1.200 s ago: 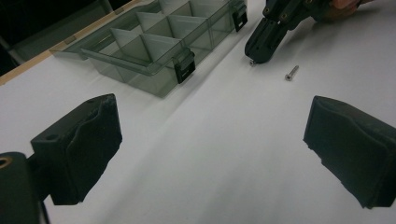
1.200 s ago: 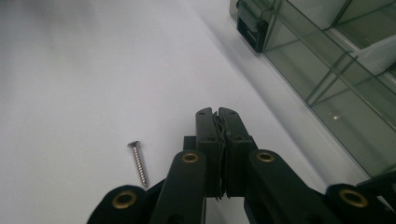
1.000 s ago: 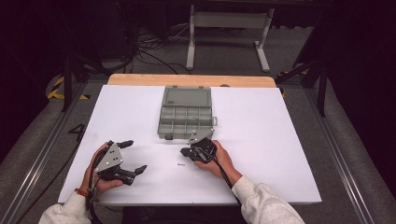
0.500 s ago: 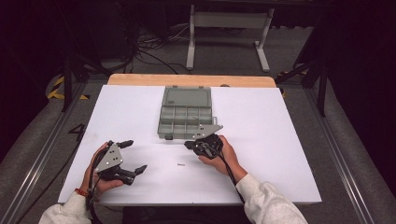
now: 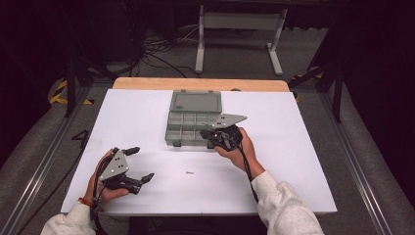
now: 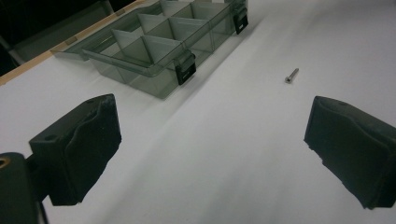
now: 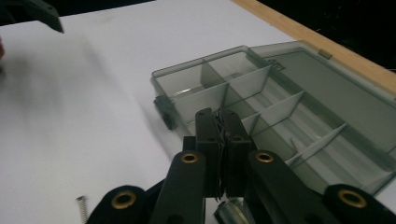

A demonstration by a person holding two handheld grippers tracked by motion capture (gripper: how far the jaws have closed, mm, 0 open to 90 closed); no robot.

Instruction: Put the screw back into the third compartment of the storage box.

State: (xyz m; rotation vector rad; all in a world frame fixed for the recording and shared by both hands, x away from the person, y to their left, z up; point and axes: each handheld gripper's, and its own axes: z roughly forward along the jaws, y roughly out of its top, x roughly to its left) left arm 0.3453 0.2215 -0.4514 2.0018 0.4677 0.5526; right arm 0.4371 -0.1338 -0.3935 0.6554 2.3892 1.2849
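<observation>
On the white table an open grey compartment box stood at the far middle, its lid laid flat behind the tray of compartments. The tray had two black latches on its near wall.

The right gripper was held at the near right corner of the box, just above its front edge. In the right gripper view its jaws were pressed together, and between them something thin and metallic was visible, but it was too small to say what it was. The jaw tips were over the near compartments of the box; whether they touched the wall I could not tell. The right hand held the gripper from behind, and a cable trailed along the sleeve.

The left gripper rested low at the near left part of the table, well apart from the box. Its jaws stood wide apart, with nothing between them, which the left gripper view showed clearly. The left hand held it near the table edge.

A small screw lay alone on the white surface, between the two grippers and in front of the box. In the left gripper view the screw lay beyond the jaws, nearer to the right one, and touched nothing.
</observation>
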